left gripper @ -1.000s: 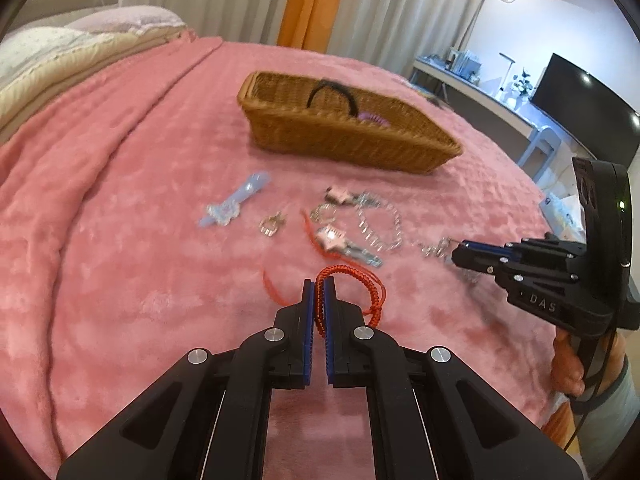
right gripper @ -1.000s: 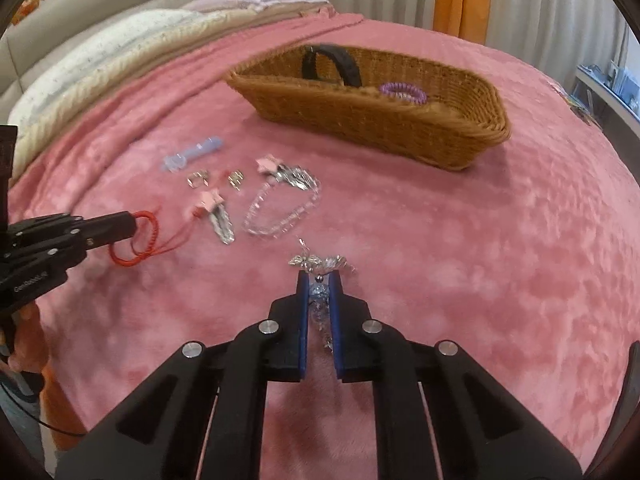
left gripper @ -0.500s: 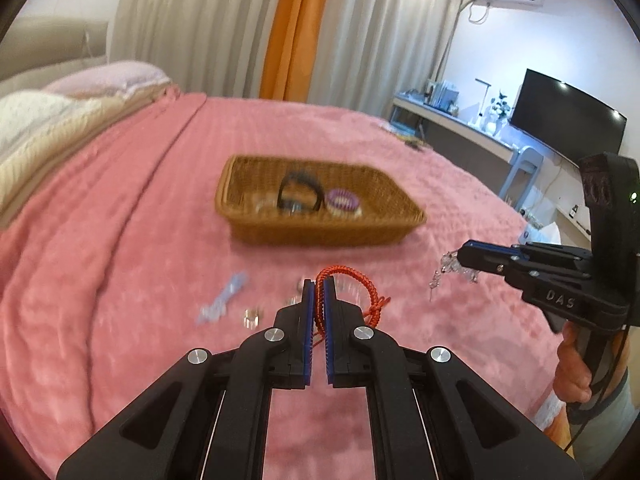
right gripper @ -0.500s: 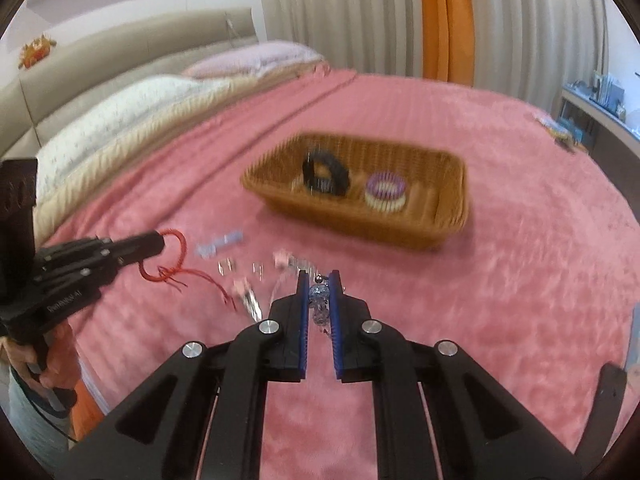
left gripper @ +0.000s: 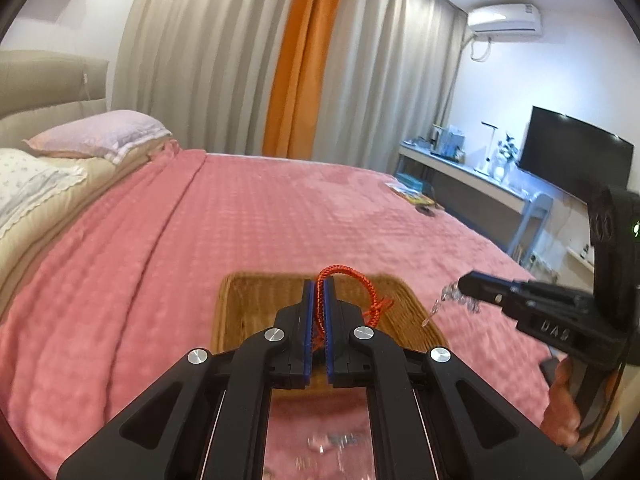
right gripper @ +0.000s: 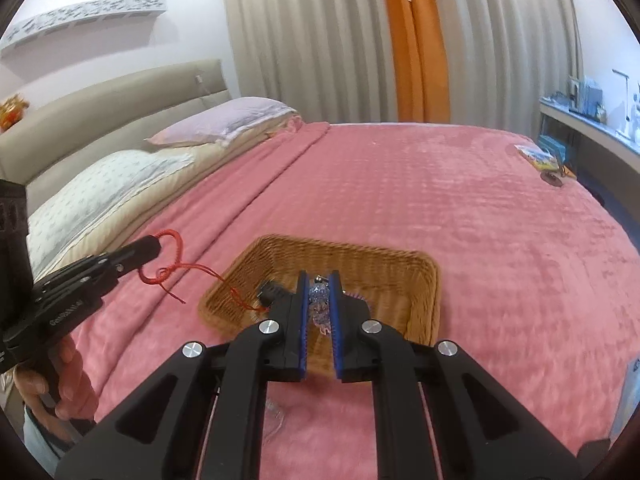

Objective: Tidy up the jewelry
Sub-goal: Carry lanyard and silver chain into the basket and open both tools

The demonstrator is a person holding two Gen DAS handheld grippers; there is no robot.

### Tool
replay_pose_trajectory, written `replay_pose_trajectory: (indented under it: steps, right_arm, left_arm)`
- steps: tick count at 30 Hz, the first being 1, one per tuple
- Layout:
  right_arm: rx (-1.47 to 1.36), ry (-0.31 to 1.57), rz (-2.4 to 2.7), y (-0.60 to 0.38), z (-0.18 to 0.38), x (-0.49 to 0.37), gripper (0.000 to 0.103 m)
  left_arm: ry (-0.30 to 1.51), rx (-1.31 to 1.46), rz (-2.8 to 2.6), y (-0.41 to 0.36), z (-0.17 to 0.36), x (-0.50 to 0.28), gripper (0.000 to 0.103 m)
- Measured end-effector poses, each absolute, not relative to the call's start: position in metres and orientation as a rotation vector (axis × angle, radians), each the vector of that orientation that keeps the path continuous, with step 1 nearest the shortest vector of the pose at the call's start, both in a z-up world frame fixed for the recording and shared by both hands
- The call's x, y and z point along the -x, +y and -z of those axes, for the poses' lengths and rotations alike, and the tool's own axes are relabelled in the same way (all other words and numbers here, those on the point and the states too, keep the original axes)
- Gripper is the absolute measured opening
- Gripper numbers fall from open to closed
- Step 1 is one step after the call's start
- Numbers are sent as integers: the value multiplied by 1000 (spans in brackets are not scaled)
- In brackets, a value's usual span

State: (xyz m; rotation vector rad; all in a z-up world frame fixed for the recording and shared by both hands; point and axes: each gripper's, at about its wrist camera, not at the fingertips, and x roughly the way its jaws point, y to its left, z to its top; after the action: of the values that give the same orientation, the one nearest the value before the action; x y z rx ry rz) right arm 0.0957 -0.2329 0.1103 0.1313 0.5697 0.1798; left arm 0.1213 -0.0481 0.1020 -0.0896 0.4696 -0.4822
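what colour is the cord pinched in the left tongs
Red, a braided cord pinched in the left tongs; the left wrist view shows it best.

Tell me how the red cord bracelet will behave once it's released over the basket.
Likely floppy: the red cord bracelet droops from the left hand-held gripper. Probably light. Its loose tails may snag the wicker basket.

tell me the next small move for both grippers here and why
Probably carry both a little further forward over the wicker basket, then open. The left gripper is shut on the red cord bracelet, the right gripper on a beaded crystal piece, and both hang near the basket's near edge.
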Motion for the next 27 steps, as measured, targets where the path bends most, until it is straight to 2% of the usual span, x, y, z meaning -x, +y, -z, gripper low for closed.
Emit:
replay_pose_trajectory:
  steps: [13, 27]
  right_arm:
    - [-159, 696, -104, -245, -31, -176, 8]
    - [-152, 749, -89, -248, -13, -173, 9]
  left_arm:
    - [604, 98, 420, -69, -41, -196, 3]
    - [662, 90, 426, -72, -19, -201, 4]
